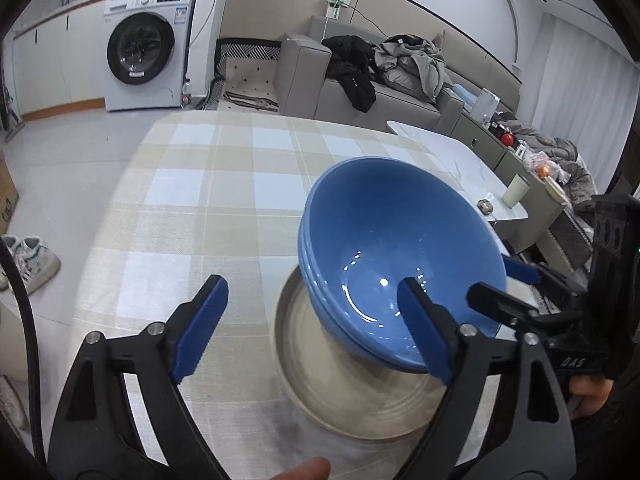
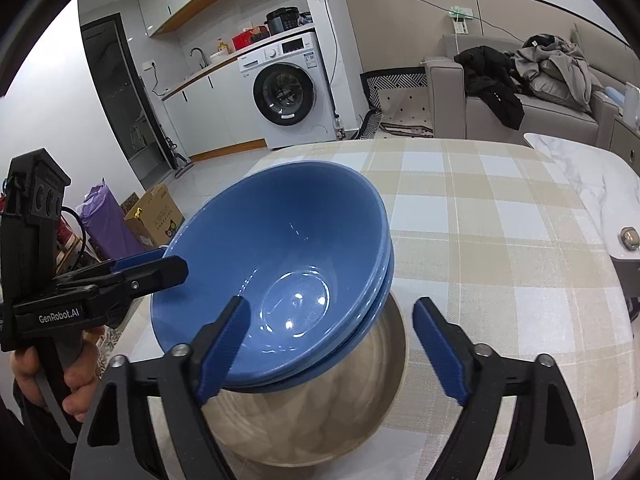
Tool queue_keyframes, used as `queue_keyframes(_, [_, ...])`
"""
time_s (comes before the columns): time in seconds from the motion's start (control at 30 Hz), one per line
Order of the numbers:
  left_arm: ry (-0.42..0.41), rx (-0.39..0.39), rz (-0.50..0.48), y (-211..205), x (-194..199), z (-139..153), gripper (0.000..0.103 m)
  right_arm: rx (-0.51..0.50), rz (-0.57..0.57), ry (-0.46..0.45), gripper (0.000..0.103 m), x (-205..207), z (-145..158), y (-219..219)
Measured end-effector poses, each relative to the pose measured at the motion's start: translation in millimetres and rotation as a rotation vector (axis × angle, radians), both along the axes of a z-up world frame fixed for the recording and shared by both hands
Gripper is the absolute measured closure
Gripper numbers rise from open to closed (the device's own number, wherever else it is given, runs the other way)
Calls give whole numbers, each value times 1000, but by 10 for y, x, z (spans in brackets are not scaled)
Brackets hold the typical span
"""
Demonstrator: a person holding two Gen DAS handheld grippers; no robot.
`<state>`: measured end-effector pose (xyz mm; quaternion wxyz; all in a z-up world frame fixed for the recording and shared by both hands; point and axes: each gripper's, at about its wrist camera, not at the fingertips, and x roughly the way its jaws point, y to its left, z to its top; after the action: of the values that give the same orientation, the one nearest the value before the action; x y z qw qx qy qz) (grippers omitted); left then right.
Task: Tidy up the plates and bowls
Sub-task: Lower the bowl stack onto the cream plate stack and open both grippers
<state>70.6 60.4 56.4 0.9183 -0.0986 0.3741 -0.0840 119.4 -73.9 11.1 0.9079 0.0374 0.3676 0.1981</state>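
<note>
Two nested blue bowls sit tilted on a beige plate on the checked tablecloth. My left gripper is open; its right finger reaches inside the bowl, its left finger is over the cloth. In the right wrist view the left gripper has one finger inside and one outside the bowl's left rim. My right gripper is open, its left finger inside the bowl, its right finger over the plate's edge. In the left wrist view the right gripper straddles the bowl's right rim.
The checked tablecloth covers the table, with its left edge dropping to the floor. A white marble table with a cup adjoins at the right. A sofa and washing machine stand behind.
</note>
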Motion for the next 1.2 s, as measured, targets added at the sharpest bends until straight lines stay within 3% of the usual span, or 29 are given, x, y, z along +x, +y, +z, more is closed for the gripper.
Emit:
queue_keyframes(0.1, [-47, 25, -4, -1, -90, 28, 1, -6, -3, -34, 3, -34, 20, -41])
queue_keyframes(0.4, [-217, 72, 8, 87, -437, 8, 1, -15, 33, -212, 1, -252, 17, -172])
queue_keyframes(0.53, [-237, 22, 10, 205, -551, -91, 1, -11, 53, -274, 1, -326, -25, -225])
queue_keyframes(0.83, [-321, 41, -17, 223, -758, -312, 1, 46, 80, -298, 1, -443, -179, -317])
queue_keyframes(1.2, [-348, 77, -49, 128, -908, -512, 1, 33, 98, -343, 1, -640, -335, -396])
